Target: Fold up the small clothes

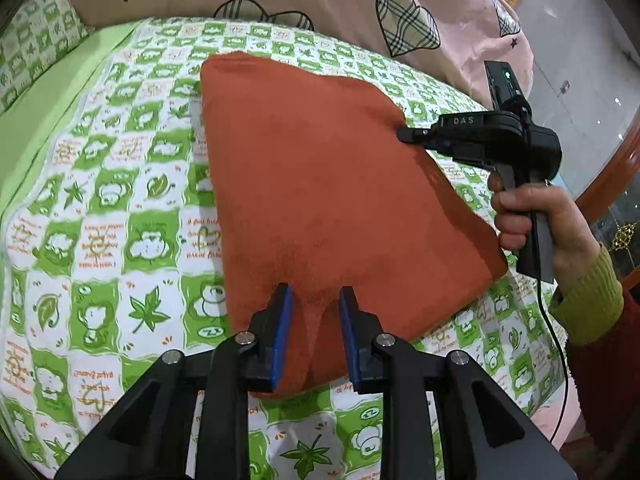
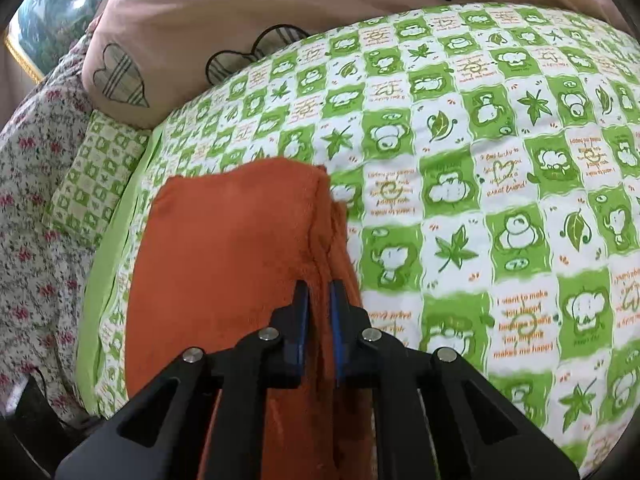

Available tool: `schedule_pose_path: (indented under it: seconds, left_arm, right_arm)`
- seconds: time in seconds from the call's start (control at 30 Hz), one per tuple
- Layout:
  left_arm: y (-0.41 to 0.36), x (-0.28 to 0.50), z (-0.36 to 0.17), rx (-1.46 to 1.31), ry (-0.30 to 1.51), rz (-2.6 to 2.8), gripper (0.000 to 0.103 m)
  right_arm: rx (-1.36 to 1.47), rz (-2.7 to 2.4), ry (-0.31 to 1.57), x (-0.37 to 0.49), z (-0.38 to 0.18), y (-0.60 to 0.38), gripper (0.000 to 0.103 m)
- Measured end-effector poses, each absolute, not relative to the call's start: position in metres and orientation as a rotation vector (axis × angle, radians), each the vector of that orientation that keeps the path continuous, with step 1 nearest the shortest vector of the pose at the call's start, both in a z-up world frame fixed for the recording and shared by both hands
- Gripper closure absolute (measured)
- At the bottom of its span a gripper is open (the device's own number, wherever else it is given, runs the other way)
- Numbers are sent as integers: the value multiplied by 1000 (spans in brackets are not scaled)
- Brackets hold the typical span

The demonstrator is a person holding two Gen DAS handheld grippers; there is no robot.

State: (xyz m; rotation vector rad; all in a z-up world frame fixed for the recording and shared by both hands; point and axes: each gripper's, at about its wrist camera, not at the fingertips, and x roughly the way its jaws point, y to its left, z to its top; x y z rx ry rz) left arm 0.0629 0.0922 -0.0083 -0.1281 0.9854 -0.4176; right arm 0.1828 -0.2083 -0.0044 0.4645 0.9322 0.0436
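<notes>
Orange cloth (image 1: 320, 184) lies on bed sheet (image 1: 120, 208), already doubled. Left tool (image 1: 315, 304) pinches near edge; right tool (image 2: 319, 300) clenched on side edge. Step in hand: mid-fold, both edges gripped. Next move likely: lift together, carry over, keep edges aligned.

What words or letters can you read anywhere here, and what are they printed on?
"DAS": on the right gripper, seen in the left wrist view.
"I want to make you happy": orange print on the green checked bedsheet.
"great friend": another sheet square, partly blurred.
Other orange lines: upside down or too blurred.
</notes>
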Motion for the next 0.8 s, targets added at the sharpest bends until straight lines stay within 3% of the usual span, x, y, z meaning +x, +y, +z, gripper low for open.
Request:
schedule_pose_path:
  seconds: [0.17, 0.4, 0.57, 0.7, 0.8]
  left_arm:
    - [88, 59, -15, -101, 1002, -398, 86]
    - [90, 42, -6, -123, 1000, -402, 85]
    - [91, 36, -16, -124, 1017, -383, 84]
    - [89, 37, -18, -126, 1014, -375, 84]
    - [89, 38, -18, -129, 1016, -356, 84]
  right_arm:
    - [451, 29, 934, 184, -15, -209, 92]
    - [401, 84, 842, 128, 32, -189, 89]
    - [305, 97, 947, 89, 7, -161, 89]
    - [413, 34, 954, 85, -24, -191, 103]
    - [424, 20, 953, 85, -16, -193, 103]
